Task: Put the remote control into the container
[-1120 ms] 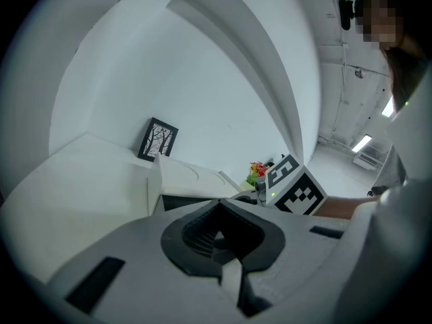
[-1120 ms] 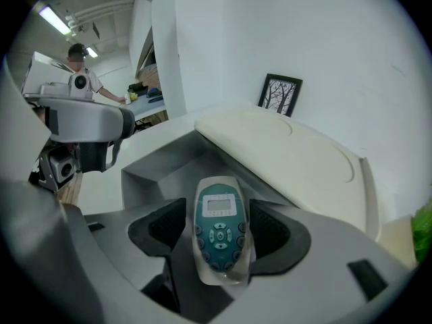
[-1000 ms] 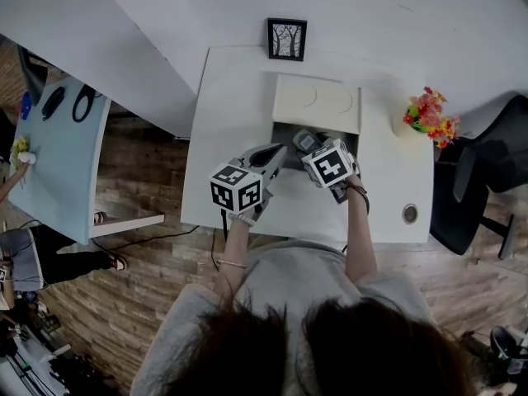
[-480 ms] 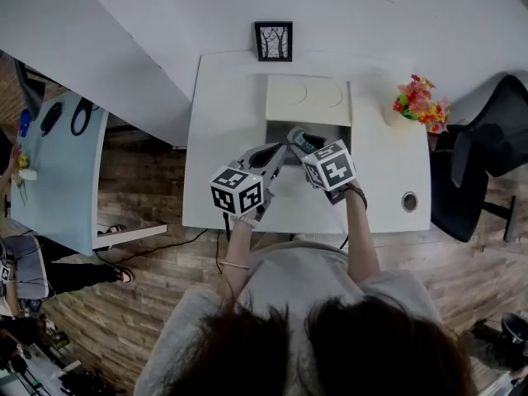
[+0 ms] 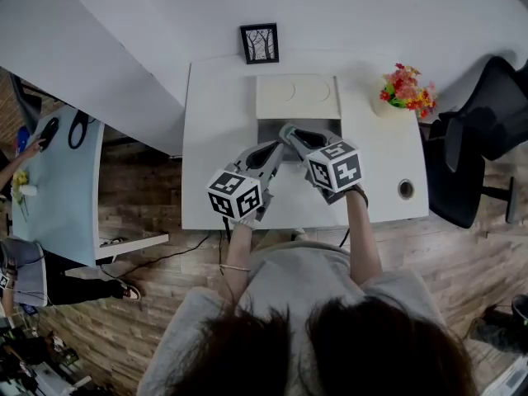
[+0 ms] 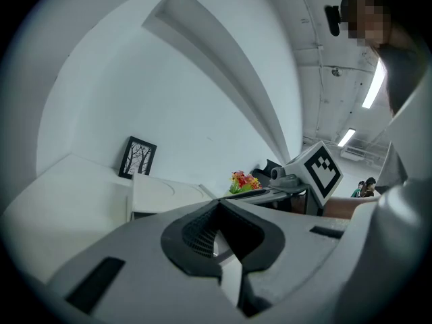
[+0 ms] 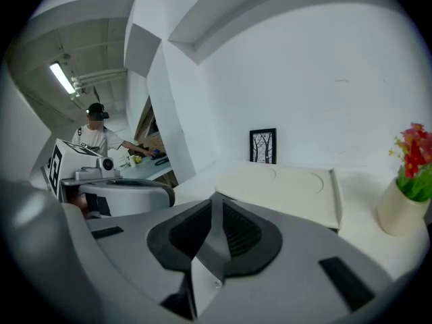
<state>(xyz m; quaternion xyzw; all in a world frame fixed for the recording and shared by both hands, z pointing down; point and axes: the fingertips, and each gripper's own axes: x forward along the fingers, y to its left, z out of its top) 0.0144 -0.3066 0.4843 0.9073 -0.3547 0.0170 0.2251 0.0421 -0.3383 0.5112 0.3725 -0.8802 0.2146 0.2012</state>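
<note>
The container (image 5: 271, 127) stands on the white table (image 5: 214, 139), its dark inside open and its cream lid (image 5: 295, 97) tipped back behind it. No remote control shows in any view; the right gripper hides part of the container's inside. My right gripper (image 5: 287, 129) reaches over the container's front edge. Its jaws are closing and the tips (image 7: 216, 198) come together with nothing between them. My left gripper (image 5: 277, 148) lies just in front of the container, tips (image 6: 216, 204) together, holding nothing.
A framed tree picture (image 5: 259, 43) leans at the table's back edge. A vase of flowers (image 5: 403, 89) stands at the back right, a round cable hole (image 5: 405, 189) at the front right. A black chair (image 5: 487, 130) is to the right, a light-blue desk (image 5: 58, 180) to the left.
The right gripper's jaws have gone from wide open to closed and its tip has slid left over the container. The left gripper has hardly moved.
</note>
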